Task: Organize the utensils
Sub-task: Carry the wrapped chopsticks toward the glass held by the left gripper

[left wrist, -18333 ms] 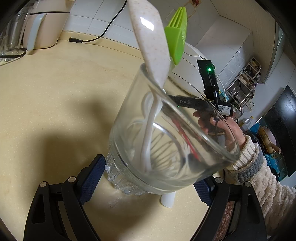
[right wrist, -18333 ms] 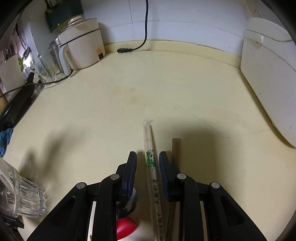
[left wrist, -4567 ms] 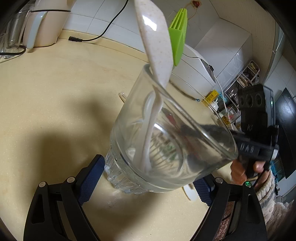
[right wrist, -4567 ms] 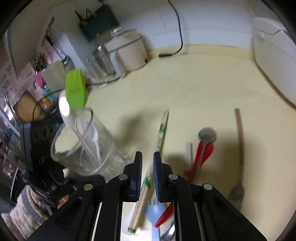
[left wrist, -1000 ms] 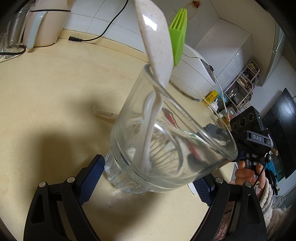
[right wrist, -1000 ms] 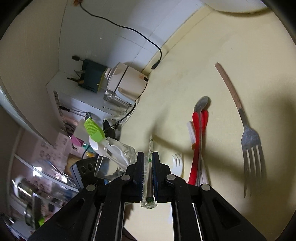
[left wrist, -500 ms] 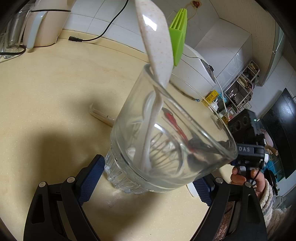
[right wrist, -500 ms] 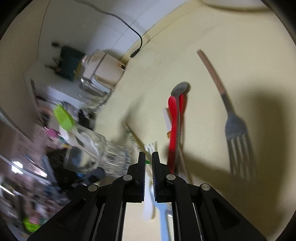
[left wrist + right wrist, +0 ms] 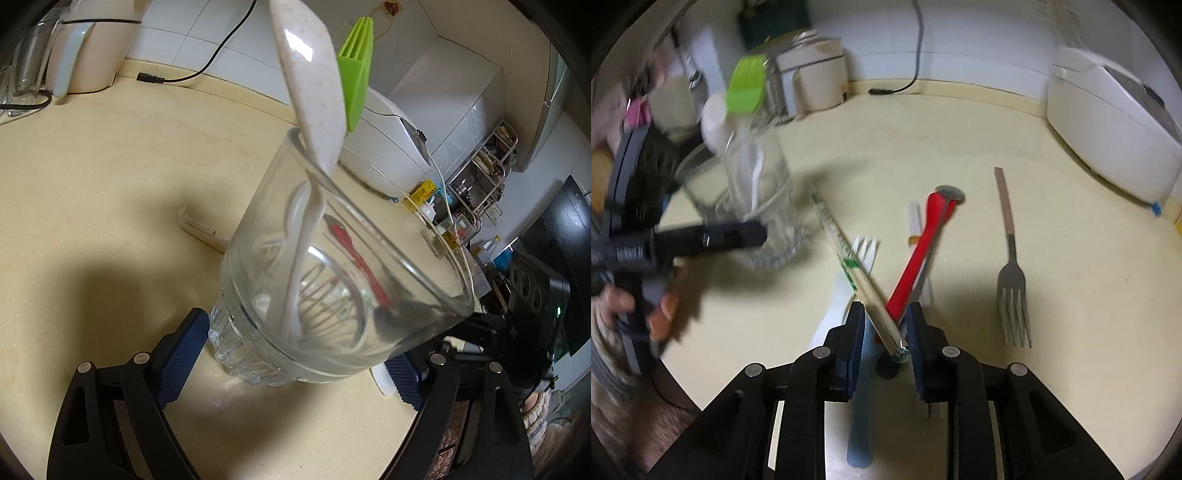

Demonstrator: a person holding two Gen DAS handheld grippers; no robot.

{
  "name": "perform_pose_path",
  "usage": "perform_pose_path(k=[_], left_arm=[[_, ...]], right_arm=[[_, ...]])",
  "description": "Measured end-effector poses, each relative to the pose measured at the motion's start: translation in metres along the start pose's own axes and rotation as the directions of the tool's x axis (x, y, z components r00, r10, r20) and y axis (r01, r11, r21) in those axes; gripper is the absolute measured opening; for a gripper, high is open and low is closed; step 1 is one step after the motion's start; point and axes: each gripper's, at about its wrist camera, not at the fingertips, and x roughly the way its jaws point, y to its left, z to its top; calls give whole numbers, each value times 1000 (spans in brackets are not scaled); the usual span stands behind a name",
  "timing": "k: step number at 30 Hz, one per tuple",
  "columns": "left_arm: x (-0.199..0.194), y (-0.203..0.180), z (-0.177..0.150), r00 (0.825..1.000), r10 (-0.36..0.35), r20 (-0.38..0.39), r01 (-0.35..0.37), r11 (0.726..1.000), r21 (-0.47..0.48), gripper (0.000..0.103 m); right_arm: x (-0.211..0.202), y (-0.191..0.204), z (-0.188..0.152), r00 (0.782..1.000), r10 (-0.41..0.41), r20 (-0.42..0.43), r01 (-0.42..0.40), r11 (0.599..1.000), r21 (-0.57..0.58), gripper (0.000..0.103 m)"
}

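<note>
The right gripper [image 9: 884, 325] is opening its jaws; the wrapped chopsticks [image 9: 855, 273] are lying slantwise between the pads, across the red spoon [image 9: 918, 254] on the counter [image 9: 1071, 295]. The left gripper [image 9: 295, 354] is clamping the tilted glass [image 9: 332, 295], which is holding a white spoon [image 9: 310, 85] and a green brush [image 9: 356, 85].

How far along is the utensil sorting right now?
Done: speckled white spoon and green silicone brush stand in the clear glass cup, gripped by the left gripper. In hand: right gripper opening around wrapped chopsticks. Left: metal fork, red-handled spoon.
</note>
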Motion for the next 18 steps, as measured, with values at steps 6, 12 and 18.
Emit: perform_pose_path(k=[6, 12, 18], left_arm=[[0, -1, 0, 1000, 0, 0, 0, 1000, 0, 91], [0, 0, 0, 1000, 0, 0, 0, 1000, 0, 91], [0, 0, 0, 1000, 0, 0, 0, 1000, 0, 91]], right_arm=[[1, 4, -7, 1000, 6, -11, -7, 1000, -30, 25], [3, 5, -7, 1000, 11, 7, -11, 999, -50, 19], [1, 1, -8, 998, 59, 17, -59, 998, -12, 11]])
